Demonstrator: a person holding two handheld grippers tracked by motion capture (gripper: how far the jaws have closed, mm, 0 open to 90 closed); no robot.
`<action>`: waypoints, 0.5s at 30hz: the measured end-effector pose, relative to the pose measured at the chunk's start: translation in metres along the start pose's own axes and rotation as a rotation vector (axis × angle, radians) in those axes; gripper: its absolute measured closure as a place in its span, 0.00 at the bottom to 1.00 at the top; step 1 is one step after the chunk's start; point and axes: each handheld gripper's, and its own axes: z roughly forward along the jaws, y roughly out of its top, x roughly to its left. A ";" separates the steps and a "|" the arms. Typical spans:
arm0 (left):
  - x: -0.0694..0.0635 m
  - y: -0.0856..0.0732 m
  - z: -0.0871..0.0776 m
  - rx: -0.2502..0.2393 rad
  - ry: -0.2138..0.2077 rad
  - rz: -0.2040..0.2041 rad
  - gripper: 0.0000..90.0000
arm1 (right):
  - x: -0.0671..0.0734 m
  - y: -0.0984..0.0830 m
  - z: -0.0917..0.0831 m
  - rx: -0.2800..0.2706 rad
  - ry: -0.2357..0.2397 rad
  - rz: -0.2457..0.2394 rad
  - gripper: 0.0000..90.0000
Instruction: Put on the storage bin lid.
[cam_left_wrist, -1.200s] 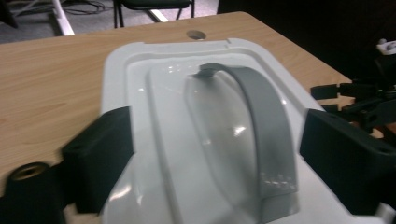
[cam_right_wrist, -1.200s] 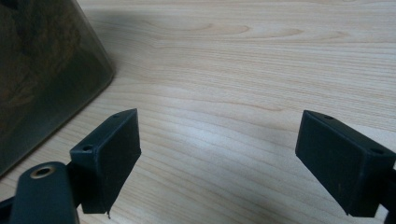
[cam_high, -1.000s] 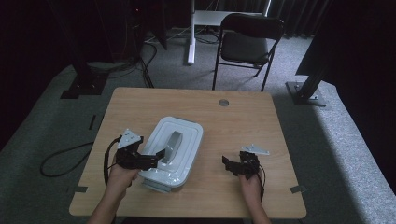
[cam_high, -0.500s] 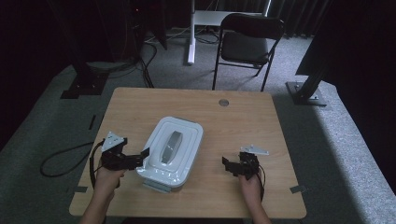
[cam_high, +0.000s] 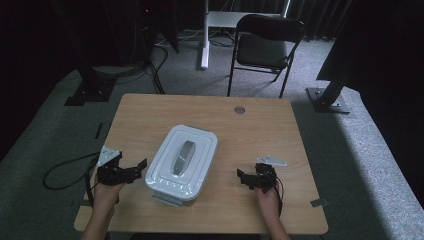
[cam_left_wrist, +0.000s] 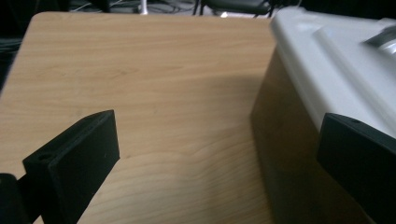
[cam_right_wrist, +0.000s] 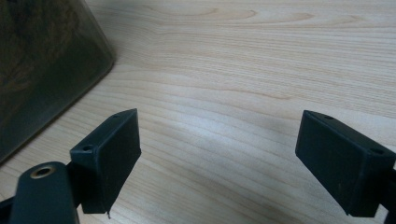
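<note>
A white lidded box (cam_high: 182, 160) with a grey handle (cam_high: 181, 156) on its lid sits in the middle of the wooden table (cam_high: 250, 130). My left gripper (cam_high: 137, 169) rests on the table just left of the box, open and holding nothing. From the left gripper view (cam_left_wrist: 219, 135), the box's lid and shadowed side (cam_left_wrist: 327, 79) rise close on the right, with one jaw against that side. My right gripper (cam_high: 243, 179) lies well to the right of the box, open and empty. In the right gripper view (cam_right_wrist: 219, 135), the box's dark side (cam_right_wrist: 42, 70) is at the upper left.
A flap or latch (cam_high: 167, 199) sticks out from the box's near end. A round grommet (cam_high: 239, 109) sits near the table's far edge. A folding chair (cam_high: 265, 47) stands behind the table. A cable (cam_high: 65, 170) loops on the floor to the left.
My left gripper has drawn back to the left, from over the box's lid to the table beside the box. The right gripper has not moved.
</note>
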 end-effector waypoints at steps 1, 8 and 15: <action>0.001 -0.002 0.001 -0.002 -0.005 -0.003 0.01 | 0.000 0.000 0.000 0.000 -0.001 -0.001 0.15; 0.008 -0.020 0.013 0.023 -0.001 -0.011 0.01 | 0.000 0.000 0.000 0.001 0.000 -0.001 0.15; 0.007 -0.037 0.032 0.084 -0.003 0.004 0.01 | 0.000 0.000 0.001 0.002 -0.001 0.003 0.15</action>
